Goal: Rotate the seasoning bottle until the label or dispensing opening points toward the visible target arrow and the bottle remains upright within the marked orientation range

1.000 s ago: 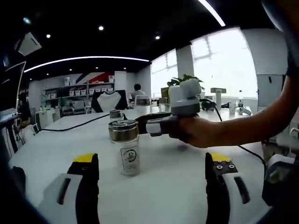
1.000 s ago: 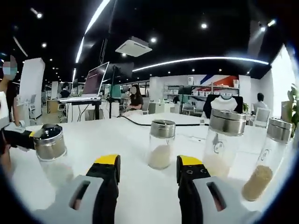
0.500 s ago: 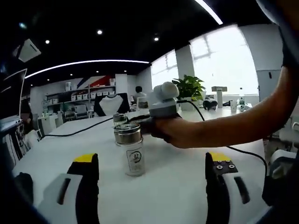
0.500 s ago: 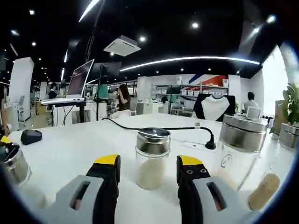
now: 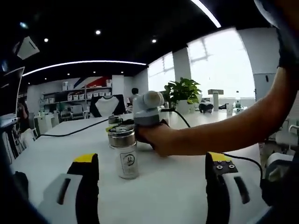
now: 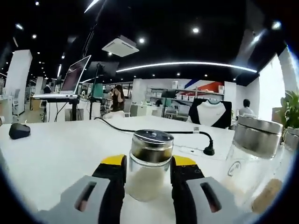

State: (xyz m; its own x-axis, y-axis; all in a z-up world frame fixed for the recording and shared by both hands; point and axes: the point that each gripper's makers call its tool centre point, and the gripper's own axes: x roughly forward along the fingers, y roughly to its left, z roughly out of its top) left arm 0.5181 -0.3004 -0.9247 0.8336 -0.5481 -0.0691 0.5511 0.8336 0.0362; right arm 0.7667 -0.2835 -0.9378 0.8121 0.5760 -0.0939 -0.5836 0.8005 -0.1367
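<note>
In the right gripper view, the right gripper [image 6: 147,179] had its yellow-tipped jaws drawn in narrow on either side of a seasoning bottle [image 6: 149,164], the tips flush against the glass below the steel cap. Contact looked made, though how firmly it gripped could not be judged. This bottle stood upright on the white table [image 6: 56,154] at the view's centre, holding pale powder. At 3 o'clock stood a larger steel-capped jar [image 6: 252,149], close by. Beyond, at 1 o'clock, a black cable plug [image 6: 209,150] lay on the table; at 9 o'clock, a dark mouse [image 6: 19,131].

In the left gripper view, the left gripper [image 5: 152,175] held its jaws wide apart and gripped nothing. Between and beyond them stood a labelled bottle [image 5: 124,151], upright, its printed mark facing the camera. Just behind it at 12 o'clock, a hand [image 5: 156,139] held the other tool.

No target arrow or marked range could be made out in either view.

Judgement: the step in hand was securing the bottle for turning. It would be done well by gripping squarely on the glass, twisting about the vertical axis without lifting or tilting, and keeping clear of the neighbouring jar.
</note>
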